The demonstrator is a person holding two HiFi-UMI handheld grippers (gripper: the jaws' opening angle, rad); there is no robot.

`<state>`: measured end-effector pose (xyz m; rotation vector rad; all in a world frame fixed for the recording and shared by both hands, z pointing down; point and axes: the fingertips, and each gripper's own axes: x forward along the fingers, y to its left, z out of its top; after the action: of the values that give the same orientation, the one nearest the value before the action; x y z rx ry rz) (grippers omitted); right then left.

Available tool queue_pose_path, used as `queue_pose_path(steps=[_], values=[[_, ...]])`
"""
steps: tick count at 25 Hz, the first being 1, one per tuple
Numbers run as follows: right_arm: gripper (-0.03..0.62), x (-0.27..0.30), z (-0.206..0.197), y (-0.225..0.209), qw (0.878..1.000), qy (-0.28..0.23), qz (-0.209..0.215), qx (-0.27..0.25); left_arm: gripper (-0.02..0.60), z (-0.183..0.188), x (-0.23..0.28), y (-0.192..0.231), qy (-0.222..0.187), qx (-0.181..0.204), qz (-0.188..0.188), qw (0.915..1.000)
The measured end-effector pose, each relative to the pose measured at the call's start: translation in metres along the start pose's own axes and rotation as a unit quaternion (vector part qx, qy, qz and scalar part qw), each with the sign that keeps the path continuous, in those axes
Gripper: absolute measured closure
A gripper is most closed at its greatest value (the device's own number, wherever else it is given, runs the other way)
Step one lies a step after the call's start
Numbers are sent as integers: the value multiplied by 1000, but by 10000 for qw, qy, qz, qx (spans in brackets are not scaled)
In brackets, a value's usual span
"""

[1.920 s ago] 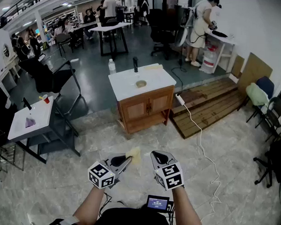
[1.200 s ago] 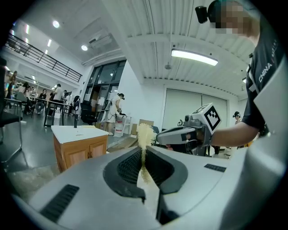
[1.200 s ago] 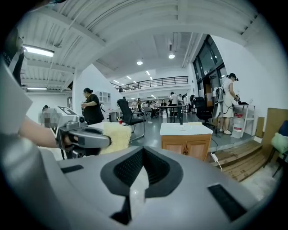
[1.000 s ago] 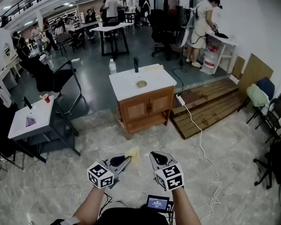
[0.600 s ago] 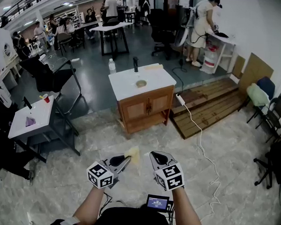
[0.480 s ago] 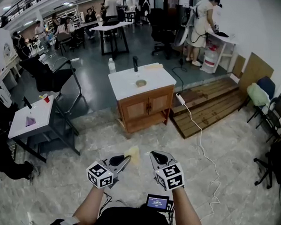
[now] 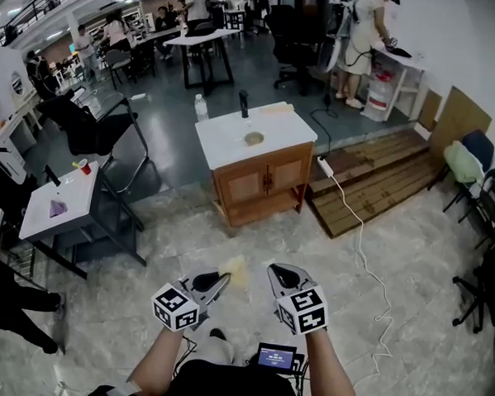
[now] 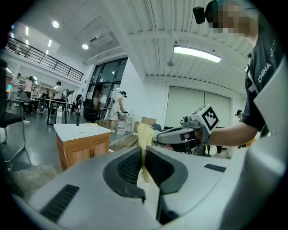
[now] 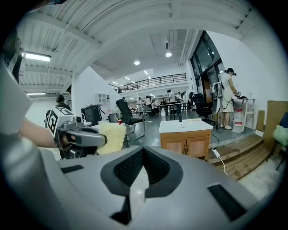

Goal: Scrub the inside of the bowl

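Observation:
In the head view a small tan bowl (image 7: 254,138) sits on the white top of a wooden cabinet (image 7: 263,179), far ahead of both grippers. My left gripper (image 7: 224,277) is shut on a pale yellow sponge (image 7: 238,271), which sticks up between its pads (image 8: 145,134). My right gripper (image 7: 275,274) is beside it at the same height, jaws shut with nothing between them (image 9: 143,153). The right gripper view shows the sponge (image 9: 111,137) at the left gripper's tip and the cabinet (image 9: 186,140) beyond.
A bottle (image 7: 202,108) and a dark tap (image 7: 243,103) stand at the cabinet's back. A grey table (image 7: 61,210) with a red cup is at left. A white cord (image 7: 366,265) runs over the marble floor beside wooden pallets (image 7: 381,177). A passer-by's legs (image 7: 6,304) show at lower left.
The head view has tipped down a little, so the cabinet sits lower in the picture. A passer-by has crossed at the left. Both grippers keep their pose and grip.

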<state>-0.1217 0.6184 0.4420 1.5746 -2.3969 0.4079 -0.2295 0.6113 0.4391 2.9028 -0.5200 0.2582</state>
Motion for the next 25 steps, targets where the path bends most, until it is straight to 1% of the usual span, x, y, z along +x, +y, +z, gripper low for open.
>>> queue_pose_path(steps=[6, 12, 19, 25], values=[[586, 18, -6, -8, 9999, 108, 18, 125, 565, -7, 8, 19, 99, -100, 1, 9999], [586, 39, -5, -34, 9994, 296, -103, 150, 565, -5, 35, 51, 85, -233, -90, 9997], [585, 91, 21, -76, 9987, 437, -262, 81, 565, 11, 74, 111, 25, -265, -239, 9994], [585, 154, 56, -99, 9984, 449, -336, 23, 565, 27, 92, 180, 56, -155, -355, 9992]])
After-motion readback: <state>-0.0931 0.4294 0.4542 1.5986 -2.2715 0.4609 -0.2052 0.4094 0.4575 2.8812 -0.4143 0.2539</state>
